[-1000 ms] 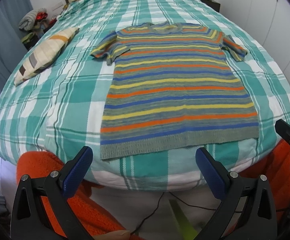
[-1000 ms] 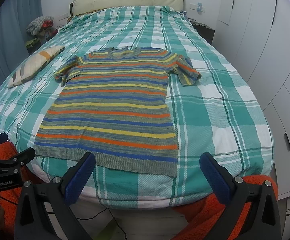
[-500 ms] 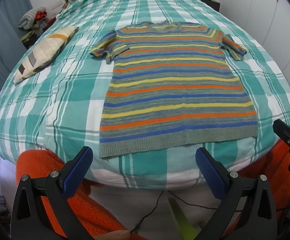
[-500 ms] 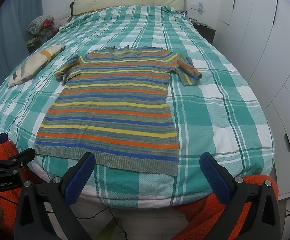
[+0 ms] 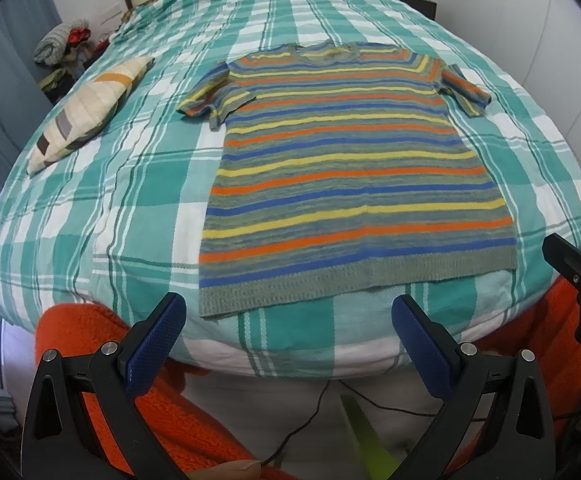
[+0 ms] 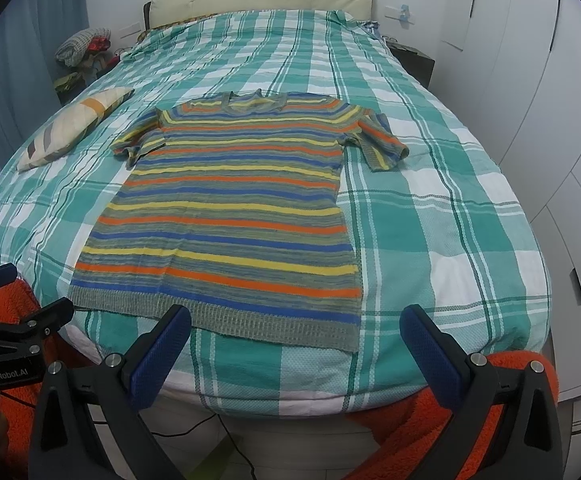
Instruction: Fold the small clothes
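A striped short-sleeved knit top (image 5: 350, 176) in grey, orange, yellow and blue lies flat and spread out on the bed, hem towards me, neck away; it also shows in the right wrist view (image 6: 230, 216). My left gripper (image 5: 288, 314) is open and empty, just short of the hem at the bed's foot. My right gripper (image 6: 294, 322) is open and empty, above the hem's right part. Each gripper shows at the edge of the other's view.
The bed has a green and white checked cover (image 5: 150, 184). A striped cushion (image 5: 86, 108) lies at the left. An orange blanket (image 5: 90, 336) hangs at the bed's foot. White wardrobe doors (image 6: 550, 80) stand to the right. Cables run on the floor below.
Both grippers have edged slightly forward towards the hem. The top has not moved.
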Motion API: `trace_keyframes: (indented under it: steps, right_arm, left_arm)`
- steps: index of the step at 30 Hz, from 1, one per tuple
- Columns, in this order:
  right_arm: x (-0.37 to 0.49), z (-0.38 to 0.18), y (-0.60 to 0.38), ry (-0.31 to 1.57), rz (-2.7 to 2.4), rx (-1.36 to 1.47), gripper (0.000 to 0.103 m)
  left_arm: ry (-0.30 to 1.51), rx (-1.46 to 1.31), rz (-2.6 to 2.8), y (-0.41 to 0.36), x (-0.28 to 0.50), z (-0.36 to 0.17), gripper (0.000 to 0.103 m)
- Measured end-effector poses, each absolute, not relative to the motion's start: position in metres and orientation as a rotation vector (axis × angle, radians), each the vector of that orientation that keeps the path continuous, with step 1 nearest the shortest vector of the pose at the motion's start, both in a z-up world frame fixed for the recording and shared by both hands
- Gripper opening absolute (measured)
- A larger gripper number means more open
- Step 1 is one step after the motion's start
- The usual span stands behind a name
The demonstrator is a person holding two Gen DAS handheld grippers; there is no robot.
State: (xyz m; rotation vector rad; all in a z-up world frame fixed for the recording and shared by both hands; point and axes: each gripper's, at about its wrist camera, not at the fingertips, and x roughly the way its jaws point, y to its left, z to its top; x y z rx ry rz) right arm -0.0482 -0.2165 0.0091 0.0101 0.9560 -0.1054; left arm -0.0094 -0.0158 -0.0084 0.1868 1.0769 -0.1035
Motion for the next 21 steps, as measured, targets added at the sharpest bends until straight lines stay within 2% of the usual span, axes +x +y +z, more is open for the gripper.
trace_keyframes:
  steps: [21]
  right_arm:
    - [-0.0473,0.0075,-0.2154,0.960,-0.104,0.009,0.103]
  left_arm:
    - [1.083,0.200,-0.102,-0.0179,-0.0107,-0.0106,0.103]
